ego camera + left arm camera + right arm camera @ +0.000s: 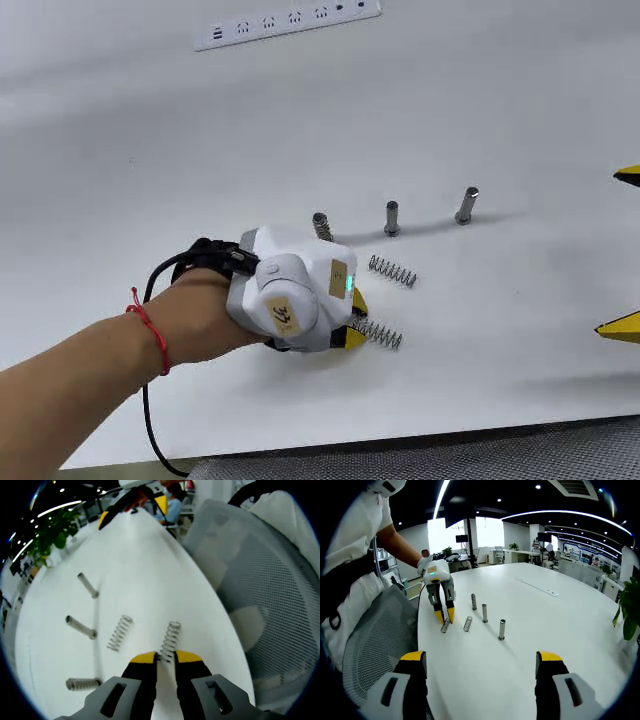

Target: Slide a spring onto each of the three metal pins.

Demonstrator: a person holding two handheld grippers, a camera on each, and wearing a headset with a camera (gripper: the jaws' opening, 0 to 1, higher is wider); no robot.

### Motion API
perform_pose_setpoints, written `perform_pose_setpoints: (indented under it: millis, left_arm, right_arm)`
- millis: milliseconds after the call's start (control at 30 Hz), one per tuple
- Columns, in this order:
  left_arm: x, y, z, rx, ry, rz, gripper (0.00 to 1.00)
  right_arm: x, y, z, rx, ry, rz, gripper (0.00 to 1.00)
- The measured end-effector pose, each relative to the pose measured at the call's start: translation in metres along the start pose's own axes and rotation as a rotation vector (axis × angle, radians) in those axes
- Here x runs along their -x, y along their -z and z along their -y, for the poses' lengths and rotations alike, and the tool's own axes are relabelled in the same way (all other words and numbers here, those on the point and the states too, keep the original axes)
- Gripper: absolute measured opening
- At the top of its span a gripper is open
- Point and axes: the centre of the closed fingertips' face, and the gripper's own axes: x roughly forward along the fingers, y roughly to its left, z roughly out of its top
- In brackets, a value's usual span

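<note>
Three pins stand upright in a row on the white surface (500, 120). The left pin (321, 226) already wears a spring. The middle pin (392, 218) and the right pin (466, 205) are bare. That makes three springs in all: one on the left pin and two loose ones lying flat on the surface in front of the row. The far spring (392, 270) lies by itself just below the middle pin. The near spring (380, 334) lies closer to the surface edge, right at the tips of the left tool (356, 320).

In the left gripper view the yellow-tipped jaws stand with only a narrow gap, and the near spring's end sits in that gap, with the rest of the coil pointing away from the tool. I cannot tell whether the jaws actually press on the coil or merely bracket it. A hand (195, 315) with a red cord at the wrist holds this tool low over the surface.

The right tool (480, 656) is spread wide and holds nothing, well apart from the pins and springs. Its two yellow tips show at the right edge of the head view.

A power strip (288, 22) lies at the far side of the surface. A mesh chair (260, 605) stands beside the near edge.
</note>
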Motion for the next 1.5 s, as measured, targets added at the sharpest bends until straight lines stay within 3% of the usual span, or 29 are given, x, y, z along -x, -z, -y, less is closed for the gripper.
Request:
perform_pose_setpoints:
  millis: [133,433,667,1067,1500]
  left_arm:
    - [0.0,0.0,0.001,-0.002,-0.003,-0.015,0.1]
    - [-0.001,-0.004,0.005,0.038,-0.001,0.002,0.1]
    - [0.002,-0.012,0.004,0.114,-0.014,0.061,0.1]
    - [0.019,-0.031,0.01,0.17,-0.062,0.149,0.1]
    - [0.051,-0.061,0.004,0.248,-0.164,0.288,0.1]
  right_arm:
    - [0.0,-0.001,-0.001,-0.001,0.003,0.002,0.91]
    - [-0.001,-0.002,-0.003,-0.004,0.008,0.006,0.9]
    - [-0.002,-0.005,-0.007,-0.015,0.008,0.013,0.89]
    - [-0.004,-0.018,-0.013,-0.037,0.006,0.057,0.88]
    - [-0.02,-0.066,-0.038,-0.103,-0.022,0.17,0.77]
